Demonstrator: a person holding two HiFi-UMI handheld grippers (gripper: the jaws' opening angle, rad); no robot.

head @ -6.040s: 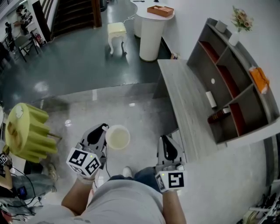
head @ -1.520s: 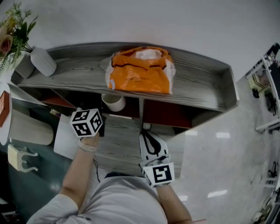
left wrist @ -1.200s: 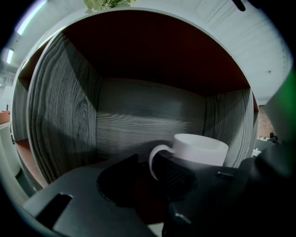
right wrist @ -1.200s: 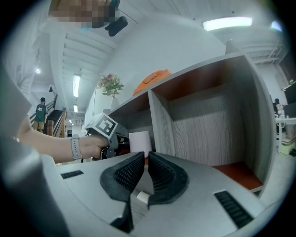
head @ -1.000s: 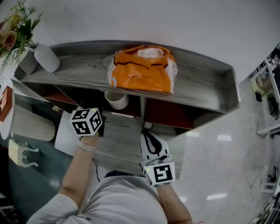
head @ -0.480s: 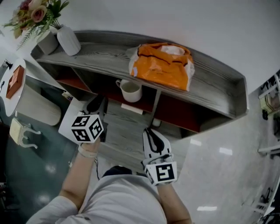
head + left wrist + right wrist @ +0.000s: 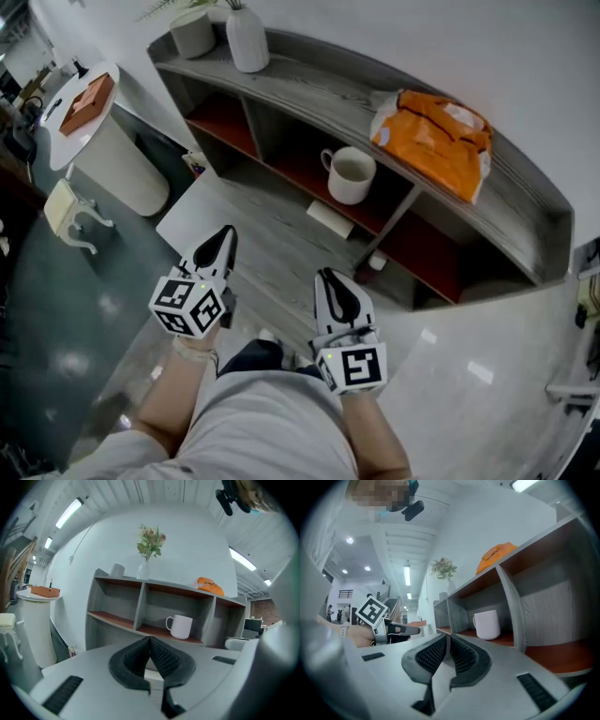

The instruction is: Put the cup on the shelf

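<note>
My left gripper (image 7: 223, 246) has pulled back from the shelf (image 7: 309, 80) since a moment ago — its jaws are pressed together, nothing in them. My right gripper (image 7: 330, 278), to its right, is closed and empty too. The cup (image 7: 352, 175) stands upright ahead of both, in the shelf's middle space. It is white and smooth, handle on its left — I think it is hard, breakable and slippery, best pinched at the rim.
</note>
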